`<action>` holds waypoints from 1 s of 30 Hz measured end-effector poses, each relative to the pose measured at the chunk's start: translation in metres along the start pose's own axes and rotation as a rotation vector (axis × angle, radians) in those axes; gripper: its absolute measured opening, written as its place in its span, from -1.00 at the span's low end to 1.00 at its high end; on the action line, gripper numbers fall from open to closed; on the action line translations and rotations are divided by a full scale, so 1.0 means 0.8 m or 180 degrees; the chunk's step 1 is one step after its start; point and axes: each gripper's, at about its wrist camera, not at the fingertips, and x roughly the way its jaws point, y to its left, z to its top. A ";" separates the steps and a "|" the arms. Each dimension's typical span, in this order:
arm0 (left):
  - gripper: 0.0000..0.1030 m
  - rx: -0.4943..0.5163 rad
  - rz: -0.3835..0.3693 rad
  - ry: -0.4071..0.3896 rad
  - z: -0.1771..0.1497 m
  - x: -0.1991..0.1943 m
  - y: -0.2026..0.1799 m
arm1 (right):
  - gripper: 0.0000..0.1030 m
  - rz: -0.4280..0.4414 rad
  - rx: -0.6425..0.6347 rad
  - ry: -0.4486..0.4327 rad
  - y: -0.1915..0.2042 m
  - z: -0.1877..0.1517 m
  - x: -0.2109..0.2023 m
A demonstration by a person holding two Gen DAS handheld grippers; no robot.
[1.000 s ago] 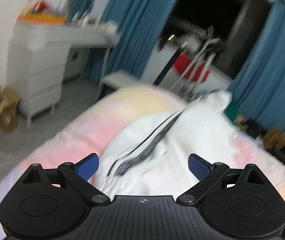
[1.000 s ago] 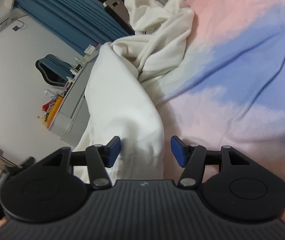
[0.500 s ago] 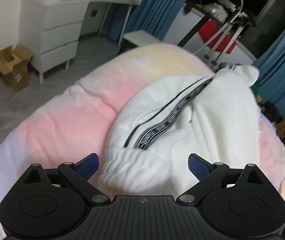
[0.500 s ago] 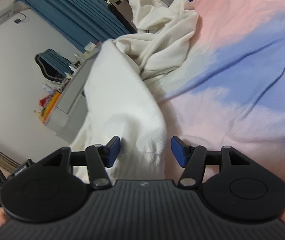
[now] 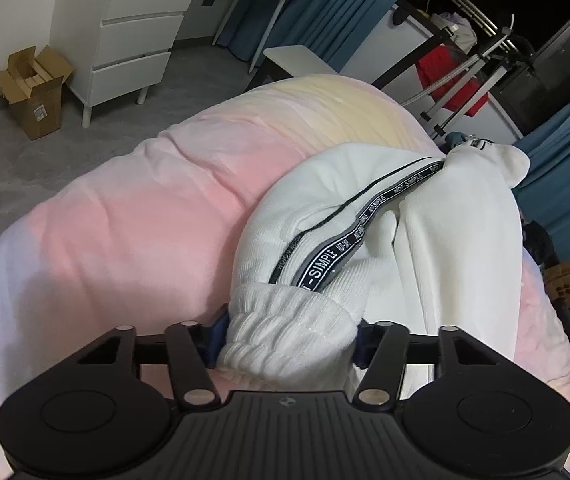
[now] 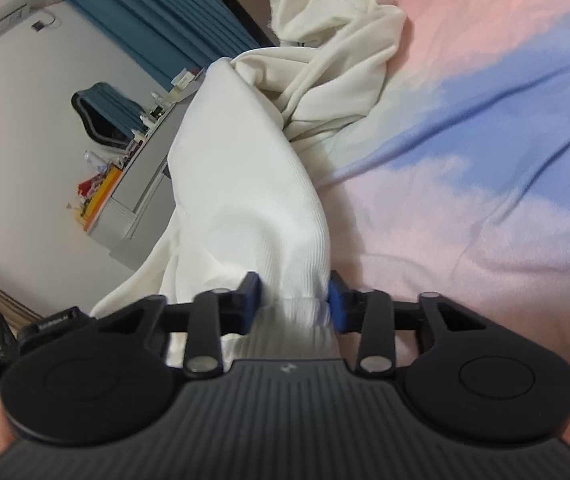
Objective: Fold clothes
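While both grippers pinch cloth, the white garment [image 5: 437, 240] lies heaped on a pastel duvet [image 5: 125, 232] that covers the bed. Left gripper [image 5: 289, 336]: its blue pads are pressed against a ribbed cuff [image 5: 289, 328], one on each side, and the cuff fills the gap between them. A black-and-grey lettered stripe [image 5: 349, 236] runs from the cuff up over the heap. Right gripper [image 6: 291, 300]: fingers drawn in on a ribbed white fold [image 6: 245, 200] of the same garment [image 6: 325, 52], which rises from the pads and joins a crumpled mass farther up the duvet [image 6: 485, 160], here pink and blue.

Surroundings, left view: a white drawer unit [image 5: 129, 36] stands on the grey floor beside an open carton [image 5: 33, 88]; blue curtains [image 5: 305, 4] hang behind it; a rack [image 5: 473, 64] with a red item stands past the far end of the bed; a second box [image 5: 567, 284] sits at the right edge. Right view: a desk [image 6: 141, 176] with small bright clutter and a dark chair [image 6: 101, 116] stand against the wall, with a curtain [image 6: 157, 12] above.

Obscured: each gripper body hides the cloth beneath it, and the cuff covers most of both left pads. The right view is blurred near the pads, so the cloth edge there is indistinct. How the two held parts connect cannot be traced.
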 end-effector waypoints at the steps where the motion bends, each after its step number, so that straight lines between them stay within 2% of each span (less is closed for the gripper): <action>1: 0.00 0.0022 0.0016 -0.0031 0.001 0.000 -0.003 | -0.35 -0.0008 -0.0033 -0.0006 0.002 -0.001 -0.001; 6: -0.44 0.0469 0.0101 -0.0205 0.018 0.000 -0.043 | -0.46 0.0075 0.0062 0.0019 0.002 -0.010 -0.007; 11: -0.66 0.0754 0.0018 -0.0219 0.073 -0.004 -0.089 | -0.50 0.0304 0.0535 -0.0060 0.006 -0.018 -0.019; 14: -0.67 0.0998 0.0048 -0.0463 0.124 -0.017 -0.123 | -0.50 0.0557 0.0666 -0.0049 0.031 -0.030 -0.003; 17: -0.67 0.1111 0.0220 -0.0712 0.175 -0.018 -0.141 | -0.50 0.0859 0.0815 0.0087 0.068 -0.041 0.038; 21: -0.65 0.1227 0.0597 -0.0964 0.224 0.029 -0.129 | -0.53 0.0998 0.0866 0.0445 0.123 -0.047 0.124; 23: -0.64 0.1113 0.0806 -0.0958 0.235 0.065 -0.105 | -0.55 0.0868 0.0764 0.0628 0.140 -0.050 0.160; 27: -0.58 0.0679 0.0876 -0.0884 0.243 0.100 -0.049 | -0.54 0.0672 0.0412 0.0726 0.150 -0.046 0.177; 28: -0.56 0.0682 0.0847 -0.0895 0.243 0.094 -0.045 | -0.54 0.0628 0.0315 0.0745 0.151 -0.044 0.179; 30: -0.39 0.0687 0.0788 -0.0917 0.242 0.084 -0.035 | -0.45 0.0514 0.0132 0.0757 0.154 -0.038 0.178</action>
